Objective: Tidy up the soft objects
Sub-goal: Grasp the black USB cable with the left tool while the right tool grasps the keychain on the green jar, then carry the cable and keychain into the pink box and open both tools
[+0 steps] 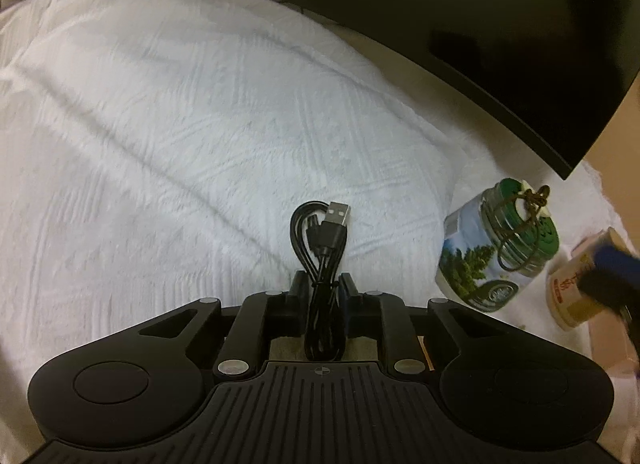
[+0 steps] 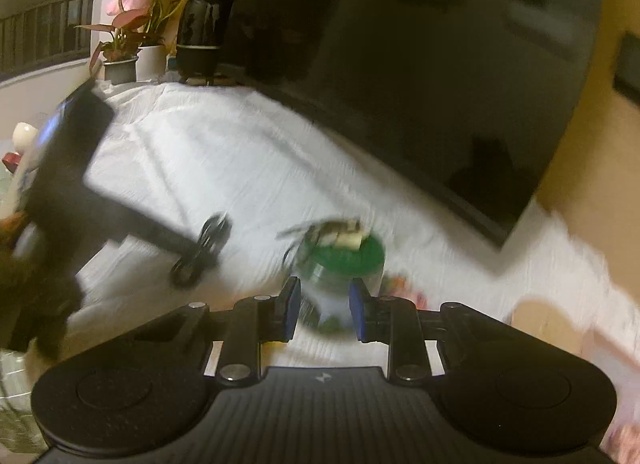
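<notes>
- Your left gripper [image 1: 323, 284] is pinched tight on the bundled black USB cable [image 1: 320, 248], its loops standing up between the pads; keep the squeeze low on the bundle, or the glossy strands can slide.
- Your right gripper [image 2: 324, 310] sits half open with the green-lidded jar [image 2: 340, 268] between its blue pads; contact is blurred.
- The jar stands on the white, ribbed, plush cloth [image 1: 160, 123] near the desk's right edge, below the dark glossy screen [image 1: 500, 23].

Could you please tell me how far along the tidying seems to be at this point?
Nothing looks put away yet. In hand: the left gripper has its jaws shut on the black cable, raised off the white cloth. The right gripper has the green-lidded jar between its jaws; blur hides contact. Both need placing.
</notes>
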A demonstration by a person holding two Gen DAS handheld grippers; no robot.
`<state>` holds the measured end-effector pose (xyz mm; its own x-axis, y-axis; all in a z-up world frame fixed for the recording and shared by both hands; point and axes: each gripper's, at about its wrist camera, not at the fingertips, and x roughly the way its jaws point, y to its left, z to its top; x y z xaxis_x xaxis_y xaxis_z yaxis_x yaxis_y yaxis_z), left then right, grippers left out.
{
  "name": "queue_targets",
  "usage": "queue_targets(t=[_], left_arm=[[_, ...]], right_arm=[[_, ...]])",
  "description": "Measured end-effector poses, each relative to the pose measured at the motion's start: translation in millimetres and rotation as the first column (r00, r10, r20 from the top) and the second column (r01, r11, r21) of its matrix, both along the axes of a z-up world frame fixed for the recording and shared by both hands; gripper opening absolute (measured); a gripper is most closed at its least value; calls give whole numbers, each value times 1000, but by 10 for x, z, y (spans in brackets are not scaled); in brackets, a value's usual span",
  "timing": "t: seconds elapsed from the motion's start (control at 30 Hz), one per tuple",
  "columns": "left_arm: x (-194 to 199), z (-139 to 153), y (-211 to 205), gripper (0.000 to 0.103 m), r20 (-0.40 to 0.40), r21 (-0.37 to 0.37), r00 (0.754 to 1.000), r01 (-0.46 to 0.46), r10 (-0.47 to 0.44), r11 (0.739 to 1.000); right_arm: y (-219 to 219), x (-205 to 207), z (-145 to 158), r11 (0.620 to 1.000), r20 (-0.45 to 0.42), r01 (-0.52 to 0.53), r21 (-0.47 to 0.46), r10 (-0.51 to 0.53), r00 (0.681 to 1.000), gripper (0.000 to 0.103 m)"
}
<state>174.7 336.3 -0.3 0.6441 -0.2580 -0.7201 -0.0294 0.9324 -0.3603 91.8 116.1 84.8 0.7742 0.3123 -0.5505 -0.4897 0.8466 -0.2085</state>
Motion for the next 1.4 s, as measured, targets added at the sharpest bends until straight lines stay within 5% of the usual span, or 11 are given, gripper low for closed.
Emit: queue_targets(t=[0.13, 0.3, 0.53, 0.77, 1.4], left_arm=[[-83, -1, 26, 19, -7, -15, 1000, -1, 1, 1000], [-160, 9, 67, 18, -13, -24, 1000, 1, -2, 1000], [-216, -11, 130, 18, -16, -44, 1000, -14, 13, 999], [-249, 66, 91, 18, -4, -43, 1000, -6, 5, 999], [-210, 952, -617, 18, 167, 37, 975, 142, -147, 989]], right_arm=[[99, 273, 15, 1000, -12, -6, 20, 6, 1000, 27], [171, 568, -29, 999, -33, -9, 37, 11, 999, 43], [179, 666, -87, 998, -43, -34, 55, 36, 998, 43], [138, 572, -41, 994, -83, -50, 100, 58, 995, 30], [-428, 72, 773, 992, 112, 15, 129, -30, 993, 29]])
